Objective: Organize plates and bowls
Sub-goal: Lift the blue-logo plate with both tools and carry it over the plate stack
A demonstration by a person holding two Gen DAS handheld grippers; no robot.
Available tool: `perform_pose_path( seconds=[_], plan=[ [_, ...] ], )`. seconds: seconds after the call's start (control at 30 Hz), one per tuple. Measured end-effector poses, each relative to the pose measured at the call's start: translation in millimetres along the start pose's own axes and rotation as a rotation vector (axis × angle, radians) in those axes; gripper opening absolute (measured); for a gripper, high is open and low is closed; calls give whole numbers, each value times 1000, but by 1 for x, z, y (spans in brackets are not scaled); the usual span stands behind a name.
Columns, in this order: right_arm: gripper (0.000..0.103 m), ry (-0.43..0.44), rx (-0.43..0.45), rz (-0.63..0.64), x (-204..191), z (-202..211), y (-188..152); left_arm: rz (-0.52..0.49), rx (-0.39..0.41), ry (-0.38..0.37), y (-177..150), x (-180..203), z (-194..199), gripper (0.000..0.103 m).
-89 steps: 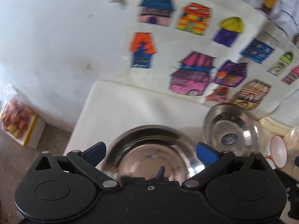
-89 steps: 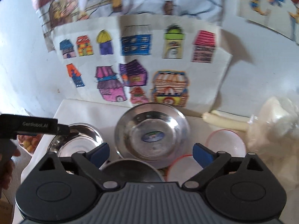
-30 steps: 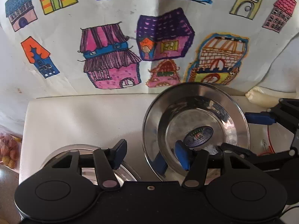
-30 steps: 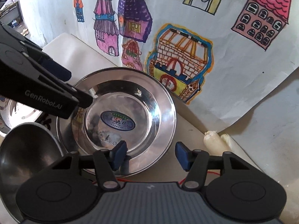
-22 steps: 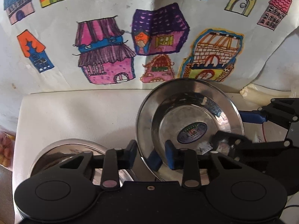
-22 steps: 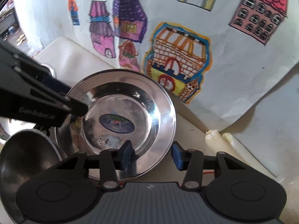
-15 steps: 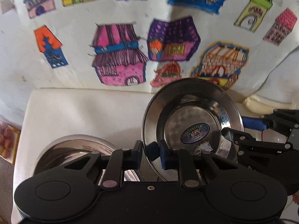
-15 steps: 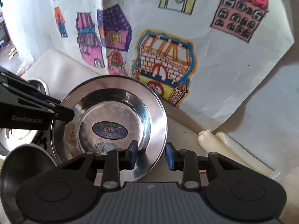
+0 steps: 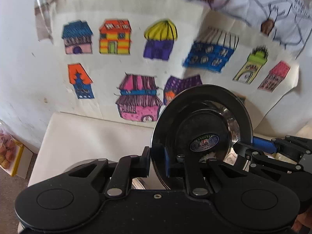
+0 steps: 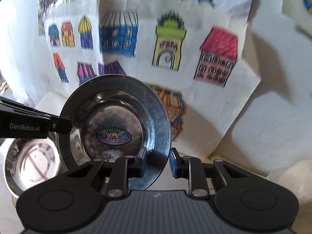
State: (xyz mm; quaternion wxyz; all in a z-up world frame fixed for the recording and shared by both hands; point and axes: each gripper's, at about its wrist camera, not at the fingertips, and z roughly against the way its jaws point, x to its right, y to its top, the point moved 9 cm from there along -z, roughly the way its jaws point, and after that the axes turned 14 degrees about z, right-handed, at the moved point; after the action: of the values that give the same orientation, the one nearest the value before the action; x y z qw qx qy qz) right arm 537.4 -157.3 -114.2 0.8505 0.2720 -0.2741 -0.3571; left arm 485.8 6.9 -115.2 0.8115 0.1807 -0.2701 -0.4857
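Observation:
A steel plate with an oval sticker point(image 9: 202, 128) is lifted off the table and tilted up. My left gripper point(image 9: 157, 159) is shut on its left rim. My right gripper point(image 10: 158, 160) is shut on its right rim, seen in the right wrist view point(image 10: 115, 117). The right gripper's fingers point(image 9: 261, 146) show at the plate's right edge in the left wrist view. The left gripper's fingers point(image 10: 58, 125) show at the plate's left edge in the right wrist view. A steel bowl point(image 10: 33, 161) sits below left on the white table point(image 9: 87, 134).
A paper sheet with coloured house drawings point(image 9: 136, 62) hangs on the white wall behind. A box of orange fruit point(image 9: 9, 154) stands on the floor at the left. A crumpled plastic bag point(image 10: 292, 175) lies at the right.
Both grippers closed on opposite rims of the plate, then lifted it off the table and tilted it upright. The views now sit higher against the wall drawings.

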Motion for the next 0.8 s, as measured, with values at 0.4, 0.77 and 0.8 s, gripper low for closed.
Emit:
perform_pose_path(
  seconds=[0.4,0.77,0.8],
  plan=[
    [26,-33,52,-30,-13,47,23,12,38,-51,12,-18,42,15],
    [25,-57,39,-76,-48,76,35,4,18,-103,3,-51,68,15],
    [24,-55,37,-85,-52,78,35,2,15,-106,2,-55,70,15]
  ],
)
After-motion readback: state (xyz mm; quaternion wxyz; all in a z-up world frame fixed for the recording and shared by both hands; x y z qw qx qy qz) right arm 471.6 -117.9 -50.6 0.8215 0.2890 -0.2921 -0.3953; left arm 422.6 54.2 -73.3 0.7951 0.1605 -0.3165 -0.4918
